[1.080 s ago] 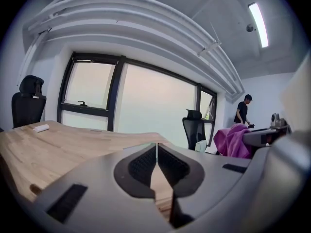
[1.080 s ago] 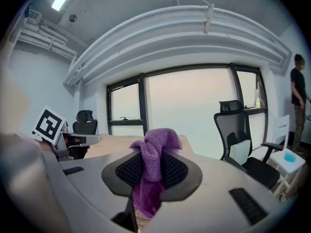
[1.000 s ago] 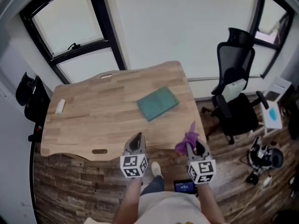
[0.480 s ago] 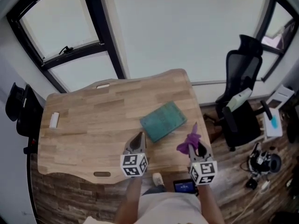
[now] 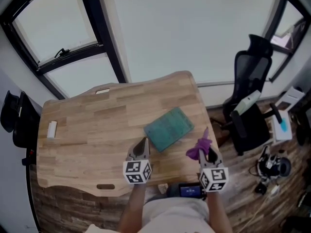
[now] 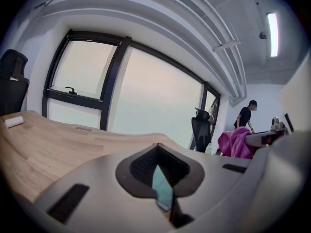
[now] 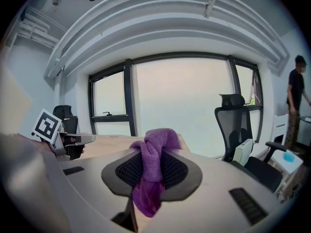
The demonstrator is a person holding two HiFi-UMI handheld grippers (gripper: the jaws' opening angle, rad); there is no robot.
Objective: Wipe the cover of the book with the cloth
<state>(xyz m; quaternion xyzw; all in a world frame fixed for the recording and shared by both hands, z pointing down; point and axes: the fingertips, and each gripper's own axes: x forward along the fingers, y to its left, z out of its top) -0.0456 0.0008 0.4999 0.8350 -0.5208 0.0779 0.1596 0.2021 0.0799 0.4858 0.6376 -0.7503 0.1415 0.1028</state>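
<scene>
Slid in over the near edge of the table since a second ago, the left tool sits shut and empty just short of the teal book lying flat there, probably to steady it, and the right tool pinches the purple cloth for wiping, a grip only its own view shows clearly.
</scene>
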